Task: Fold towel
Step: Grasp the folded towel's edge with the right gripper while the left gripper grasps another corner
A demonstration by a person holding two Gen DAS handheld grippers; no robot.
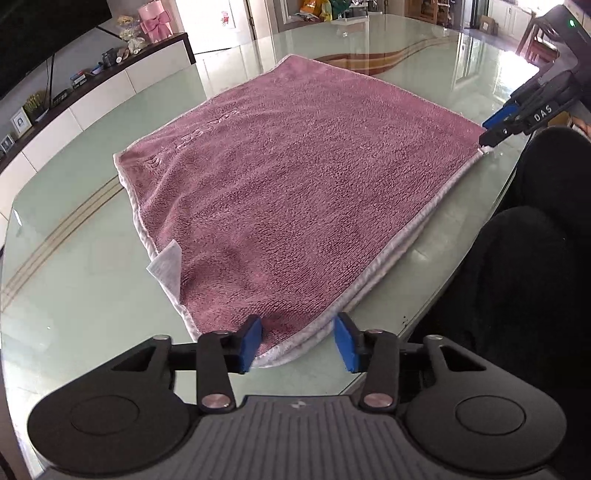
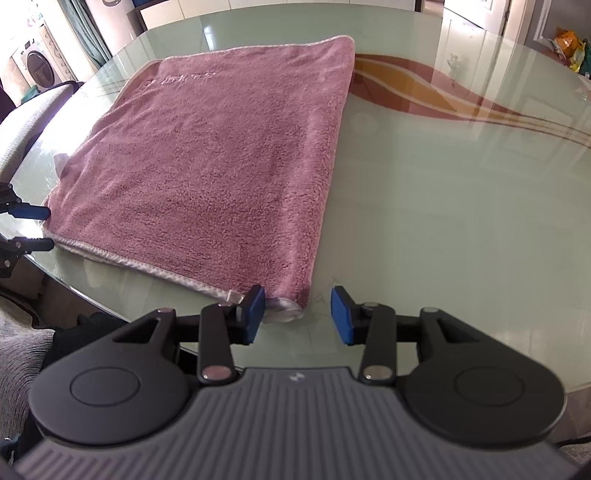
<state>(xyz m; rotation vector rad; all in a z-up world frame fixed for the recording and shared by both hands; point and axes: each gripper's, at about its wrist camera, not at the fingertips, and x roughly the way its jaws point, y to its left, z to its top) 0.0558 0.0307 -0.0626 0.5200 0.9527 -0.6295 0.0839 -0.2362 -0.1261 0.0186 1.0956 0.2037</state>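
A pink towel point(image 1: 295, 184) with pale trim lies folded flat on the glass table point(image 1: 74, 277), a white label point(image 1: 166, 266) sticking out of its left edge. My left gripper point(image 1: 299, 343) stands open at the near corner; the corner lies between the blue pads, and a gap shows on the right side. In the right wrist view the towel point(image 2: 221, 166) reaches my right gripper point(image 2: 298, 315), also open, with its near right corner between the pads and the right pad clear of the cloth. Each gripper shows in the other's view: right gripper point(image 1: 495, 129), left gripper point(image 2: 35, 227).
The table's curved edge runs close under both grippers. A person's dark-clothed legs point(image 1: 535, 258) sit beside it. A grey chair point(image 2: 33, 110) stands at the table's left. A sideboard point(image 1: 92, 85) with a pink gift box point(image 1: 155, 20) lines the wall. Bare glass point(image 2: 443, 221) stretches right of the towel.
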